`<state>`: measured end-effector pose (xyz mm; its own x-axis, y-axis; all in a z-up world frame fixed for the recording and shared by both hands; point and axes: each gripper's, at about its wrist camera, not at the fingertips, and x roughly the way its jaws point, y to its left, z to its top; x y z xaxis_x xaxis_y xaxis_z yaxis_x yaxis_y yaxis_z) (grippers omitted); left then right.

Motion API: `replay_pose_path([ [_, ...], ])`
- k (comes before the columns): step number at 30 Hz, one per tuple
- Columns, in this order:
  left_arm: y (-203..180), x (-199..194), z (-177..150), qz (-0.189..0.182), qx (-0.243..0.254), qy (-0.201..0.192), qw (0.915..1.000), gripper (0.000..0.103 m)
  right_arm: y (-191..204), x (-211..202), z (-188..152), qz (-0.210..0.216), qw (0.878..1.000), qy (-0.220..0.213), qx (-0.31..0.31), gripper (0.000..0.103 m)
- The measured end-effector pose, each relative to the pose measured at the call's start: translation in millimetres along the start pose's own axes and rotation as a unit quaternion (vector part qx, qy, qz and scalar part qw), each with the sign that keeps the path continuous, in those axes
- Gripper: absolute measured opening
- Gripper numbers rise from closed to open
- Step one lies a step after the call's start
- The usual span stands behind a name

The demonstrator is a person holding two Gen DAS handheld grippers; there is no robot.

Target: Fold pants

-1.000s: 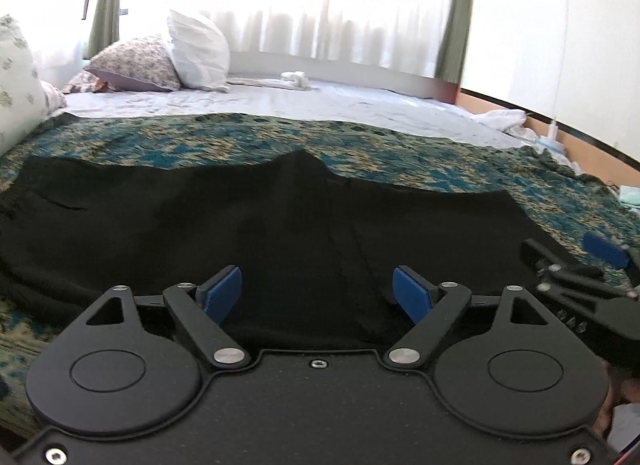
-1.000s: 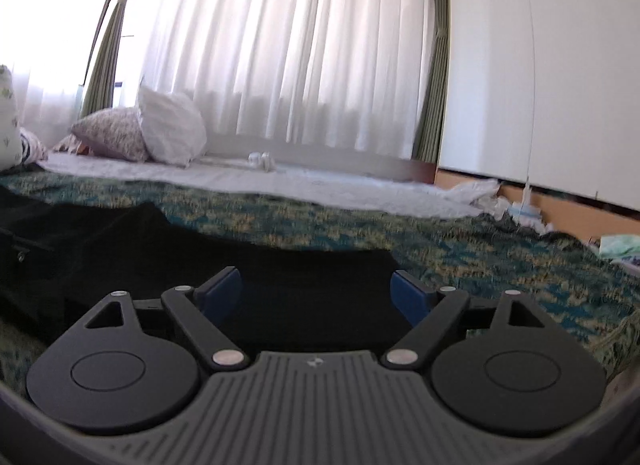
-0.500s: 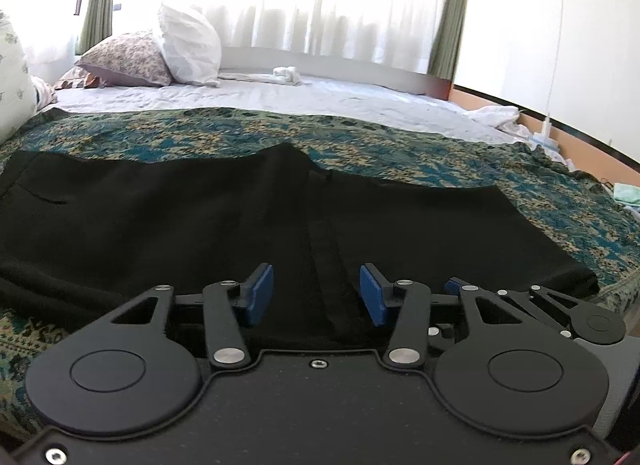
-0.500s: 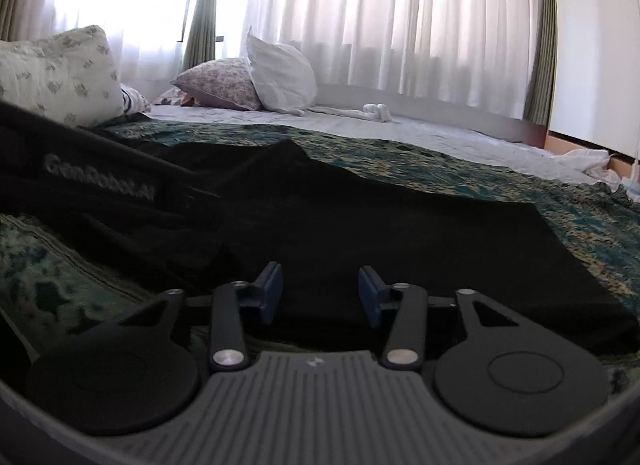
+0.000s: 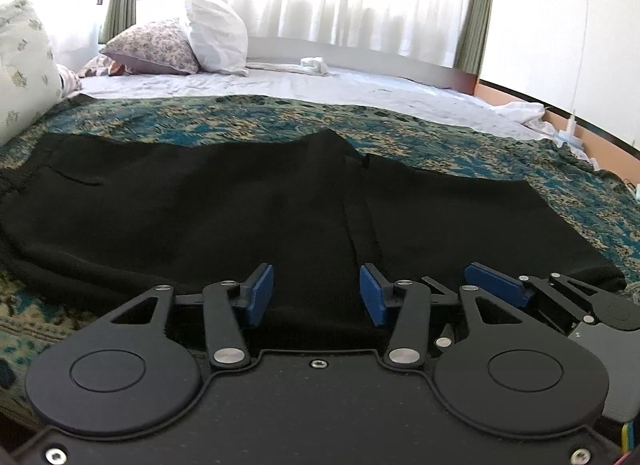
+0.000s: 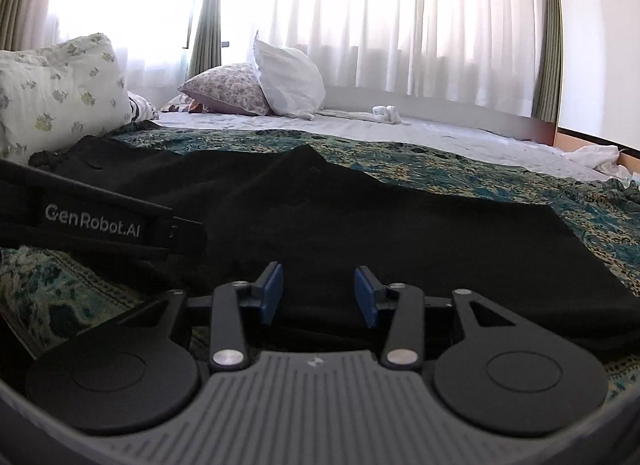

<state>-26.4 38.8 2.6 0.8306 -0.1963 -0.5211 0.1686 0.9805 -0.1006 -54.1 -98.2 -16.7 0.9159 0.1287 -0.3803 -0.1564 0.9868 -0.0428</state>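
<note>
- Black pants (image 5: pixel 248 217) lie spread flat across the middle of the left wrist view, on a teal and gold patterned bedspread (image 5: pixel 440 145).
- A vertical seam or fold line runs down the pants just right of centre; a small pocket slit shows at mid left.
- Left gripper (image 5: pixel 317 297), bottom centre of its view: blue-padded fingers (image 5: pixel 259 293) partly apart, w/ the near edge of the pants lying in the gap btwn them. Pads aren't pressed on the cloth; nothing gripped.
- Right gripper (image 6: pixel 319 295), bottom centre of its own view: fingers partly apart too, gap a bit narrower. The pants' near edge (image 6: pixel 400 245) sits btwn and just beyond the blue pads (image 6: pixel 270 293); not clamped.
- In the left wrist view the right gripper also shows at lower right, one blue pad beside the pants' lower right corner.
- In the right wrist view the left gripper's black body w/ "GenRobot.AI" lettering crosses mid left, over the pants.
- Bkgd, upper part of both views: white sheet (image 5: pixel 320 85), floral pillow (image 5: pixel 156 49), white pillow (image 5: pixel 218 41), another pale floral pillow (image 6: pixel 60 89) at far left, small white cloth bundle (image 6: pixel 386 113), sheer white curtains (image 6: pixel 400 17) w/ green drapes (image 6: pixel 206 9) at the sides.
</note>
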Motion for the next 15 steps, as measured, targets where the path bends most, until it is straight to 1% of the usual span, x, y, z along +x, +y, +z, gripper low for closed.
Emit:
replay_pose_path([
  [2, 6.3, -5.0, 1.8, 0.01, 0.006, -0.008, 0.9999, 0.049, 0.6, -0.1, -0.2, 0.0, 1.0, -0.001, 0.0, 0.055],
  [4, 15.7, -10.6, 4.6, 0.025, 0.008, -0.016, 0.9995, 0.061, 0.1, -1.0, -2.7, -0.004, 1.0, -0.004, -0.006, 0.059],
  [5, 21.5, -13.4, 6.5, 0.035, 0.006, -0.021, 0.9991, 0.073, -0.6, -1.5, -3.7, -0.004, 1.0, -0.004, -0.007, 0.06],
  [6, 29.0, -16.2, 8.7, 0.049, 0.001, -0.029, 0.9984, 0.083, -1.5, -1.8, -4.1, -0.003, 1.0, -0.005, -0.008, 0.06],
  [7, 36.8, -19.1, 11.0, 0.064, -0.005, -0.038, 0.9972, 0.085, -1.5, -1.8, -4.0, -0.004, 1.0, -0.005, -0.01, 0.061],
  [9, 56.2, -23.9, 16.0, 0.098, -0.02, -0.051, 0.9937, 0.088, -2.3, -3.7, -0.7, -0.004, 1.0, -0.007, -0.01, 0.065],
  [12, 87.9, -25.7, 22.9, 0.14, -0.054, -0.056, 0.9872, 0.09, -10.2, -10.7, 9.9, 0.007, 0.999, -0.033, 0.027, 0.072],
  [15, 118.7, -22.3, 26.9, 0.174, -0.099, -0.057, 0.9782, 0.092, -7.8, -5.5, 16.2, 0.011, 0.999, -0.032, 0.024, 0.073],
])
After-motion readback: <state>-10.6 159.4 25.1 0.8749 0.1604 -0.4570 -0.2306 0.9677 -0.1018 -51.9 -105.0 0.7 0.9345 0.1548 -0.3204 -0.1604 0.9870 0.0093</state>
